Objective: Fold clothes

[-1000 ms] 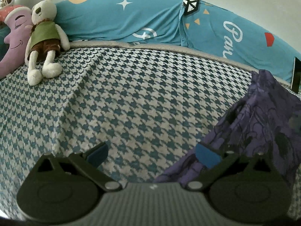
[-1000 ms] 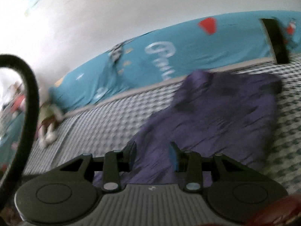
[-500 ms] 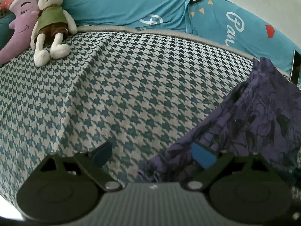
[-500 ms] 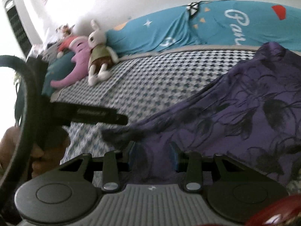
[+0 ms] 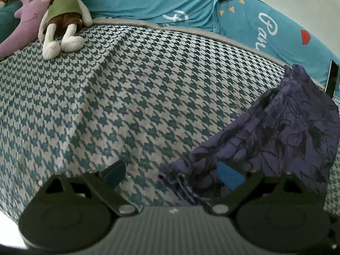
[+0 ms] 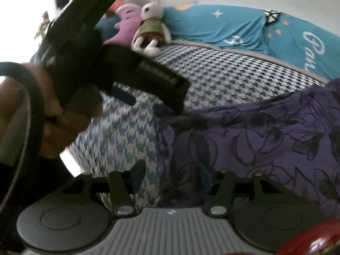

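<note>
A purple garment with a dark flower print (image 5: 286, 131) lies spread on the right part of the bed. Its bunched near-left corner reaches between the fingers of my left gripper (image 5: 172, 175), close to the right blue pad (image 5: 229, 177). That gripper is open and low over the cover. In the right wrist view the garment (image 6: 276, 140) fills the right side. Its left edge runs between the fingers of my right gripper (image 6: 172, 174), which is open with the fabric loose in the gap. A hand (image 6: 63, 119) holds the left gripper just above the garment's far corner.
The bed has a blue-and-white houndstooth cover (image 5: 127, 95). A plush rabbit (image 5: 61, 19) and a purple moon cushion (image 5: 21, 21) sit at the back left. A teal rolled quilt (image 5: 170, 2) lines the wall. A dark flat object (image 5: 332, 78) stands at the far right.
My left gripper has moved down and toward the garment, whose corner now lies between its fingers. The right gripper swung left to the garment's edge, and the hand with the left gripper came into its view.
</note>
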Action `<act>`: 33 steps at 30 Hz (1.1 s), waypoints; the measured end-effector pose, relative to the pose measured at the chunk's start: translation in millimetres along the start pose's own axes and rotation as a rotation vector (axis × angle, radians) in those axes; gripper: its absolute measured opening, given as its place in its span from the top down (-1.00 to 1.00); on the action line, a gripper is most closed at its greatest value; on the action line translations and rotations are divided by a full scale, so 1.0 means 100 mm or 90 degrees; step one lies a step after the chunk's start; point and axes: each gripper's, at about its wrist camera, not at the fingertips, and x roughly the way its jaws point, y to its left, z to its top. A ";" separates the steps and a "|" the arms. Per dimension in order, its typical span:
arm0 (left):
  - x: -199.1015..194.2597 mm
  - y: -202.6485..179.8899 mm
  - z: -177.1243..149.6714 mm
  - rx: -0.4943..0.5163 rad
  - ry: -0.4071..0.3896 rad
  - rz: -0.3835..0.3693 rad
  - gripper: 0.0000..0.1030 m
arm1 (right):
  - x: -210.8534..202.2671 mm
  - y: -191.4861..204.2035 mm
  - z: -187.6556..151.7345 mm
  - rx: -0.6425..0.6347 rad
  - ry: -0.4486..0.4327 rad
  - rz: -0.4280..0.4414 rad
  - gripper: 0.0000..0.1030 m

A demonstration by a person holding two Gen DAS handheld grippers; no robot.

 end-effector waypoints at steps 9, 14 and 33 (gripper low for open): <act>-0.01 0.02 -0.06 -0.005 0.021 -0.034 -0.91 | 0.13 0.13 -0.08 -0.083 0.004 -0.056 -0.16; -0.02 0.02 -0.09 -0.009 0.032 -0.061 -0.93 | 0.13 0.04 -0.05 -0.060 0.000 -0.064 0.01; 0.01 -0.03 -0.12 -0.057 0.062 -0.194 -0.99 | 0.04 -0.49 0.05 0.200 -0.022 0.008 0.64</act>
